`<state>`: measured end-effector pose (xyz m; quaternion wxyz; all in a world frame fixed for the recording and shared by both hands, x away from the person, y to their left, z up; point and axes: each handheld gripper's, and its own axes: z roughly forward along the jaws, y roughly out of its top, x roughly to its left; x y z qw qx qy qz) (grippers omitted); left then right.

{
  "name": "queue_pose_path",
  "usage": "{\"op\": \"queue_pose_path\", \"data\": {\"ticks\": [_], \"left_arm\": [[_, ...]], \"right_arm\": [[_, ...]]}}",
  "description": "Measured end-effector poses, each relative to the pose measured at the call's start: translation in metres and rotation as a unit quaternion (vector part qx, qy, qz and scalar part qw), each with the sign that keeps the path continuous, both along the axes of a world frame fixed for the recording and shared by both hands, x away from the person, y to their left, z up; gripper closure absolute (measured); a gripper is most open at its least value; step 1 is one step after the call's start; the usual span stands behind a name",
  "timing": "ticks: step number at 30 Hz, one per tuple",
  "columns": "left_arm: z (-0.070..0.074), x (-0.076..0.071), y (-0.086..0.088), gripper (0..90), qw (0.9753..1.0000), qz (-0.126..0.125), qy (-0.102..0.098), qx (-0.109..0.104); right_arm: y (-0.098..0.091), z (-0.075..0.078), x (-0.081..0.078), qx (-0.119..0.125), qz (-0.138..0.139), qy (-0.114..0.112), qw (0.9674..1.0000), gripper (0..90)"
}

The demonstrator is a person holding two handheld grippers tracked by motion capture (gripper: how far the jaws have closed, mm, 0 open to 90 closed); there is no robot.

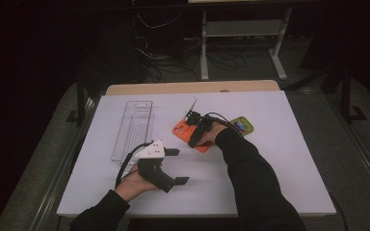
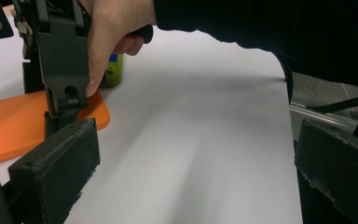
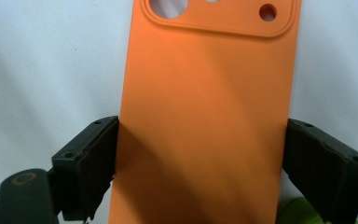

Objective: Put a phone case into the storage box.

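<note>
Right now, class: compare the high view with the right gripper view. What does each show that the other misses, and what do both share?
High view alone: the clear tray, the left gripper and the person's dark sleeves.
Right gripper view alone: the camera cut-outs at the case's top, seen close up.
Both share: the orange phone case on the white table, with the right gripper straddling it, and a green thing beside it.

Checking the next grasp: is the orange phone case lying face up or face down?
Face down: the orange phone case lies flat on the white table, smooth back and camera cut-outs upward.
</note>
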<state>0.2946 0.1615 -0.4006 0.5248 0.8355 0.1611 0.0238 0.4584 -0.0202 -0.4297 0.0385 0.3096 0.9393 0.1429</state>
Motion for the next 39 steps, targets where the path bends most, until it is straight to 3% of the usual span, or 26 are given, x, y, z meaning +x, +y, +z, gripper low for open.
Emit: {"op": "queue_pose_path", "data": {"ticks": [10,14,31,37,39], "left_arm": [[0.000,0.000,0.000,0.0,1.0000,0.000,-0.001,0.001],[-0.001,-0.001,0.001,0.0,1.0000,0.002,0.002,0.000],[0.001,0.003,0.004,0.0,1.0000,0.006,0.003,0.006],[0.006,0.007,0.005,0.0,0.9995,0.011,0.007,0.029],[0.010,0.008,0.005,0.0,0.9992,0.015,0.016,0.032]], "right_arm": [[0.001,0.001,-0.001,-0.004,-0.016,0.008,0.9998,15.0],[-0.002,0.004,-0.001,0.008,-0.021,0.024,0.9995,15.1],[-0.027,0.042,-0.019,0.045,0.014,-0.010,0.9988,15.2],[-0.044,0.051,-0.027,0.043,0.038,-0.016,0.9982,15.2],[-0.050,0.052,-0.030,0.038,0.044,-0.021,0.9981,15.2]]}}
